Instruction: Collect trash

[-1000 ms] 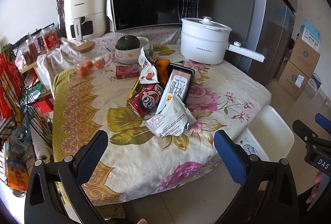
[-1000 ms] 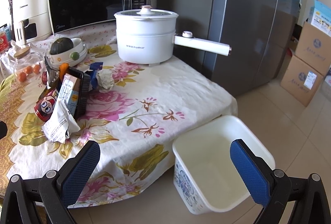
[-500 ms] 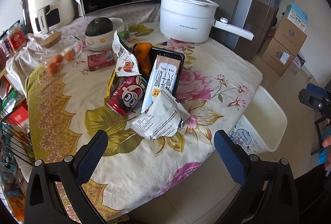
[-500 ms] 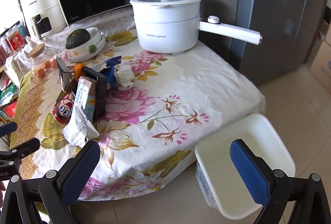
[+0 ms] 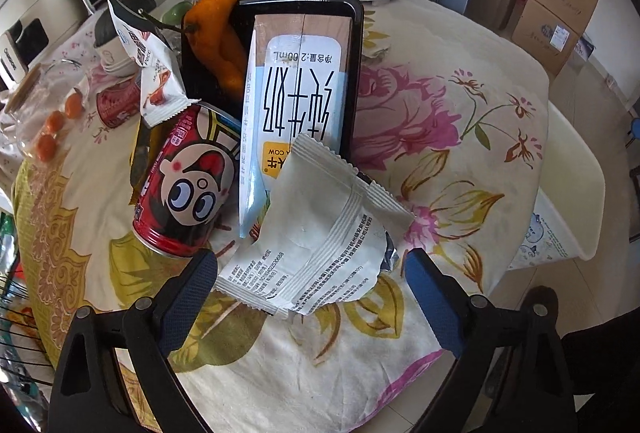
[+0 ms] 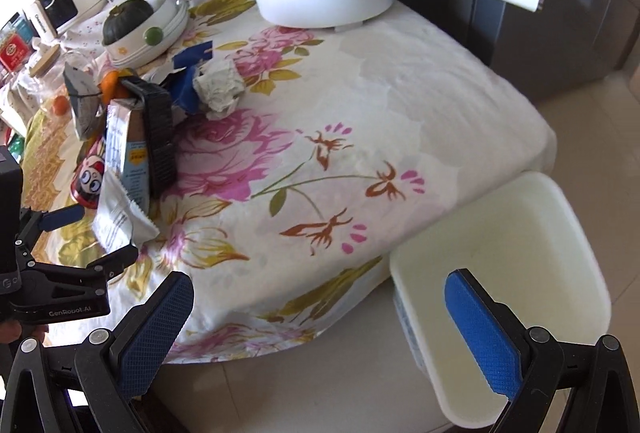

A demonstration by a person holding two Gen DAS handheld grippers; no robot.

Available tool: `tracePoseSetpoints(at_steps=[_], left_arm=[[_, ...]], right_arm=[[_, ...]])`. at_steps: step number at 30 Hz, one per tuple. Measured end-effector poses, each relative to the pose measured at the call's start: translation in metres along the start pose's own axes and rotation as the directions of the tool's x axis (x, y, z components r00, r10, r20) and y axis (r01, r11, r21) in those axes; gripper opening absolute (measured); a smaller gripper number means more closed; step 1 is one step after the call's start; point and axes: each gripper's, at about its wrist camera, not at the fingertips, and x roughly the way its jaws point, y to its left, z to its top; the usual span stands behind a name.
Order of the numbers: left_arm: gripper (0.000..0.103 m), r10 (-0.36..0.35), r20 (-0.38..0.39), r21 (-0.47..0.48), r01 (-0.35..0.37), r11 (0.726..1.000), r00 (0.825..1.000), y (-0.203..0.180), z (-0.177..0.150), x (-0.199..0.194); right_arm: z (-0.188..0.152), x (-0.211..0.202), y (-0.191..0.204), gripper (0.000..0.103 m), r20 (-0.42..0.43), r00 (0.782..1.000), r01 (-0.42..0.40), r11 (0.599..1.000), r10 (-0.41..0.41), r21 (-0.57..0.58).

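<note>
We note the left gripper [image 5: 310,279] pitched steeply down over the table edge, its jaws apart and just now narrowing a little, with the white snack wrapper [image 5: 320,245] lying between the two blue pads [image 5: 188,291]; neither pad presses on it, though the left pad sits just beside the wrapper's near corner. Directly ahead of that gripper, beyond the wrapper, a milk carton [image 5: 296,101] leans in a black tray [image 5: 352,45], and the wrapper's far flap overlaps the carton's lower end. Ahead and to the left lies a red drink can [image 5: 184,189] on its side, touching the carton. A second printed wrapper [image 5: 152,69] and an orange peel [image 5: 218,41] sit farther ahead. From the right wrist view, the right gripper [image 6: 320,329] is wide apart and grips nothing; under its right finger stands the white bin [image 6: 532,233] on the floor, beside the floral tablecloth [image 6: 360,105]. To its left, near its left finger, the left gripper straddles the wrapper. A crumpled tissue [image 6: 218,87] lies well ahead of it.
</note>
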Motion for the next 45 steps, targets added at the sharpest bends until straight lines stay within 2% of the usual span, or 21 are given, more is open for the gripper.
tracePoseSetpoints(at_steps=[4, 7, 10, 14, 18, 27, 33, 41, 45], left_arm=[[0.085, 0.033, -0.030, 0.038, -0.032, 0.999, 0.999, -0.004, 0.004, 0.012], [0.070, 0.031, -0.041, 0.042, -0.030, 0.999, 0.999, -0.005, 0.004, 0.008], [0.049, -0.013, -0.039, 0.011, 0.014, 1.000, 0.999, 0.001, 0.002, -0.002], [0.034, -0.094, -0.011, -0.066, 0.093, 0.993, 0.995, 0.018, -0.005, -0.023], [0.032, -0.128, 0.019, -0.120, 0.130, 0.984, 0.992, 0.040, -0.016, -0.043], [0.032, -0.033, 0.090, -0.195, 0.050, 0.979, 0.995, 0.079, -0.048, -0.081], [0.032, 0.018, 0.103, -0.240, 0.008, 0.971, 0.995, 0.109, -0.065, -0.095], [0.032, 0.035, 0.077, -0.279, -0.013, 0.960, 0.996, 0.137, -0.084, -0.091], [0.032, 0.035, 0.074, -0.290, -0.012, 0.957, 0.997, 0.143, -0.088, -0.090]], right_arm=[[0.002, 0.000, -0.005, 0.103, 0.005, 1.000, 0.018, 1.000, -0.018, 0.013], [0.001, 0.000, -0.004, 0.103, 0.008, 1.000, 0.027, 0.999, -0.027, 0.019], [0.003, 0.000, -0.001, 0.103, 0.019, 0.999, 0.038, 0.999, -0.039, 0.025], [0.007, 0.004, 0.011, 0.103, 0.037, 0.998, 0.057, 0.998, -0.058, 0.030], [0.012, 0.012, 0.030, 0.103, 0.049, 0.997, 0.065, 0.997, -0.067, 0.037], [0.026, 0.047, 0.094, 0.103, 0.085, 0.995, 0.040, 0.995, -0.048, 0.093], [0.026, 0.084, 0.143, 0.103, 0.098, 0.994, 0.029, 0.986, -0.045, 0.166], [0.025, 0.124, 0.179, 0.086, 0.102, 0.993, 0.046, 0.986, -0.063, 0.160], [0.027, 0.132, 0.185, 0.079, 0.109, 0.994, 0.014, 0.989, -0.030, 0.145]])
